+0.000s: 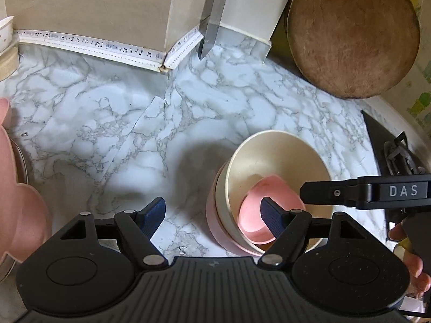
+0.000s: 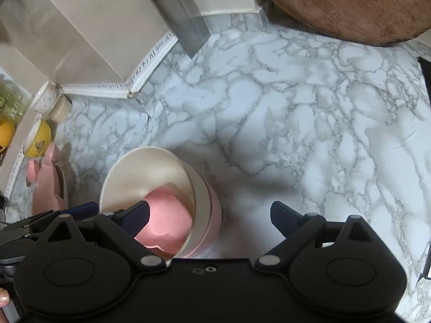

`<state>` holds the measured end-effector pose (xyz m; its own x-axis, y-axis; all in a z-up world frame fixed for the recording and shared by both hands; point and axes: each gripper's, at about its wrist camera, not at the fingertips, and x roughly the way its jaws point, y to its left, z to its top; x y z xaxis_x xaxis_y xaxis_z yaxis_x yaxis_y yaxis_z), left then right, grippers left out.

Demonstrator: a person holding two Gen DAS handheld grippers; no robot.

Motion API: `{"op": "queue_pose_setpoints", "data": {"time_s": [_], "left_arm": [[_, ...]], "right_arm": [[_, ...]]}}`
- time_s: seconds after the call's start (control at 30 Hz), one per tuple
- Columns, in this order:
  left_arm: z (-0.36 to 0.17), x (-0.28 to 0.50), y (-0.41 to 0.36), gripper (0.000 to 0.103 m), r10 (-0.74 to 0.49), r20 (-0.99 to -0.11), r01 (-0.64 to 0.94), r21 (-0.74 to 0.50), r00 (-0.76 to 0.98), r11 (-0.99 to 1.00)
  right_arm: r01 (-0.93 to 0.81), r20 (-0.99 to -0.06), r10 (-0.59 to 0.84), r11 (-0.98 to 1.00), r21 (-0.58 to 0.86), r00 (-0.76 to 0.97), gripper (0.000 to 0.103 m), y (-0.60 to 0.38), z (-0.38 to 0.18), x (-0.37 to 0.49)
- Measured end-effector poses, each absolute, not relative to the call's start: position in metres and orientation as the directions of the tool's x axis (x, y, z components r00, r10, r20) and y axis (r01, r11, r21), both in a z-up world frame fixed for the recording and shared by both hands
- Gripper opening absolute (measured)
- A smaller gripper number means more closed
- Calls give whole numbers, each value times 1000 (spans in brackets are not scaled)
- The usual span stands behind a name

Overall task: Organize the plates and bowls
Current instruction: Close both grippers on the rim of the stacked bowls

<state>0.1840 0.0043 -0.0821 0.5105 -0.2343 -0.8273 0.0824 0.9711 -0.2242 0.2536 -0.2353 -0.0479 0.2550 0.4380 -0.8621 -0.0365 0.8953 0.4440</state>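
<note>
Bowl stack (image 1: 269,188): cream bowl (image 2: 150,172) nested in pink bowl (image 2: 212,215), small pink dish (image 1: 258,215) inside, on marble counter (image 1: 107,123).
L gripper (image 1: 212,215): jaws wide, empty, one finger inside the cream bowl.
R gripper (image 2: 208,216): jaws wide, straddling stack's rim, no grip.
Round wooden board (image 1: 353,35) at rear.

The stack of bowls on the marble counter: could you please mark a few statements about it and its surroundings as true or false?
1. A cream round bowl sits nested in a pink outer bowl. True.
2. The small pink bowl inside the cream one stands upside down on the counter. False: it lies tilted inside the cream bowl.
3. The left tool has open jaws, one finger inside the stack. True.
4. The right tool is clamped on a knife. False: it is open and holds nothing.
5. The round brown wooden board lies flat under the stack. False: it leans behind, apart.
</note>
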Motion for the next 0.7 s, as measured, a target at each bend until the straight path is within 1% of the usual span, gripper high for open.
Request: {"op": "queue_pose_setpoints", "data": {"time_s": [0.13,0.2,0.23,0.3,0.33,0.43,0.6,0.63,0.67,0.7], "left_arm": [[-90,187,0,77,-219,-835,82,-206,504,975],[-94,188,-1,77,-211,-838,80,-198,503,977],[-96,189,-2,77,-212,-839,79,-200,501,977],[-99,191,-2,77,-210,-841,78,-198,498,977],[-100,191,-3,77,-209,-842,78,-197,498,977],[-104,194,-5,76,-208,-847,84,-191,490,978],[-105,196,-8,68,-217,-845,94,-197,488,976],[-104,196,-9,64,-219,-843,100,-195,491,976],[-104,196,-10,57,-224,-841,107,-197,492,975],[-103,196,-12,53,-232,-839,114,-202,492,973]], "right_arm": [[-48,-869,436,898,437,236,86,-230,-57,255],[-51,-871,435,899,436,228,84,-229,-60,256],[-54,-873,432,900,432,227,81,-229,-61,257],[-55,-876,428,903,427,224,78,-228,-63,257],[-56,-876,428,903,427,222,75,-229,-64,258],[-56,-877,429,902,428,216,69,-228,-66,260],[-50,-876,438,898,438,203,59,-224,-69,262],[-47,-875,440,897,440,202,57,-223,-70,263],[-45,-873,444,895,445,200,55,-223,-70,263],[-45,-871,450,892,451,198,50,-222,-70,263]]}}
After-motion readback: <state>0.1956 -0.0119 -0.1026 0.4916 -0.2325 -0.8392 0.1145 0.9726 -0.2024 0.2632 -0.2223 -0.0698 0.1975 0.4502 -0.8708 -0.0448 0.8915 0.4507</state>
